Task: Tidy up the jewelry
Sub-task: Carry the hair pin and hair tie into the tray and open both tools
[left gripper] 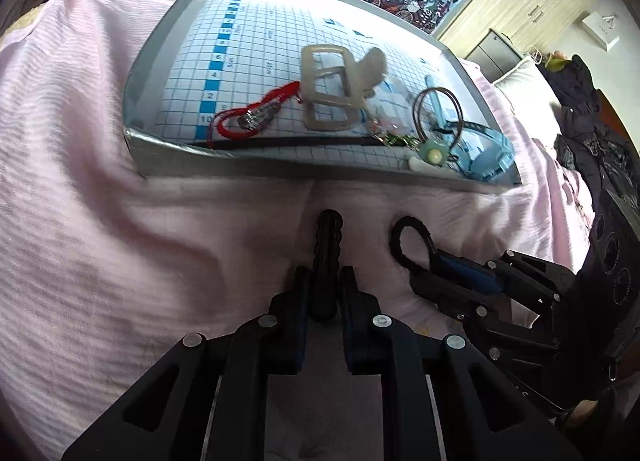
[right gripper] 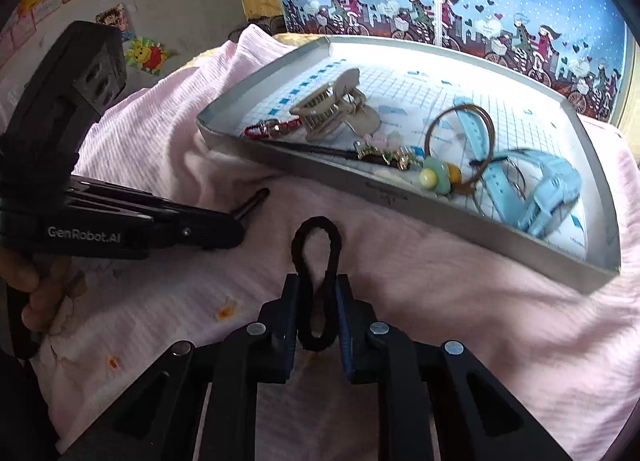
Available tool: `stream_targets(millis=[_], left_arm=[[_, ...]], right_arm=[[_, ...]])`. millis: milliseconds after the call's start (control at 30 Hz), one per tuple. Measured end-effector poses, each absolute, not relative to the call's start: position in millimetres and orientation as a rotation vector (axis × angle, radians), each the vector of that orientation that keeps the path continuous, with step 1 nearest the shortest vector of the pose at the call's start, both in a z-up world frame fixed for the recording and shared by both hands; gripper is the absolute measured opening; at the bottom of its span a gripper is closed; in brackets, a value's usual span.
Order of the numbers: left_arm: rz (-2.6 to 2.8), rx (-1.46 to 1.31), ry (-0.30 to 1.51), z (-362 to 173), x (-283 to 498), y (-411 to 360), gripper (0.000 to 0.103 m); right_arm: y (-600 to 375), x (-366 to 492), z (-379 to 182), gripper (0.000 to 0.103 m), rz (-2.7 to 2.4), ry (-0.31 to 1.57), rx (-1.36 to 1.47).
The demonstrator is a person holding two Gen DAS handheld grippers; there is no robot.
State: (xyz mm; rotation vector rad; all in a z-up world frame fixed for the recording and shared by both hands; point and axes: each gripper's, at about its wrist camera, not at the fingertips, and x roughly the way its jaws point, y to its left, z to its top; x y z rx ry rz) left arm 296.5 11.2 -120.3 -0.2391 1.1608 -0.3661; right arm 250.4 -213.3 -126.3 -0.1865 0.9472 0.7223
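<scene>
A black hair tie (right gripper: 316, 285) is pinched between the jaws of the right gripper (right gripper: 317, 301), squeezed into a narrow loop that sticks out ahead of the fingertips over the pink blanket (right gripper: 440, 321). The left gripper (left gripper: 327, 285) has its jaws closed narrowly on a black hair clip (left gripper: 329, 245) with a wavy edge, whose tip points forward toward the box. In the right wrist view that clip's end pokes out beyond the left gripper's fingers, just above the blanket.

Just beyond both grippers lies a shallow grey box lid (left gripper: 168, 149) lined with blue grid paper, resting on the blanket. Inside it, from left to right in the left wrist view, are a red cord bracelet (left gripper: 248, 113) with a small metal charm, a beige claw clip (left gripper: 340, 85), a long black hair stick (left gripper: 288, 141) along the near wall, a brown hair ring (left gripper: 438, 113) with a pale green flower bead (left gripper: 434, 155), and a light blue watch (left gripper: 488, 157) in the right corner. A patterned blue curtain (right gripper: 480, 1) hangs behind the box.
</scene>
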Motion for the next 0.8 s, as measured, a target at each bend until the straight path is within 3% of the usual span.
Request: stream_targets(millis=[300,800], left_arm=[[-0.403,-0.315,1.180,-108,282,11,0.012],[-0.299,-0.237,0.758,-58,285,12,0.012]], right_arm=[[-238,243,-132,0.009,0.634,1.098,0.044],[-248,248,-73,0.006,0.557,0.680,0.062]])
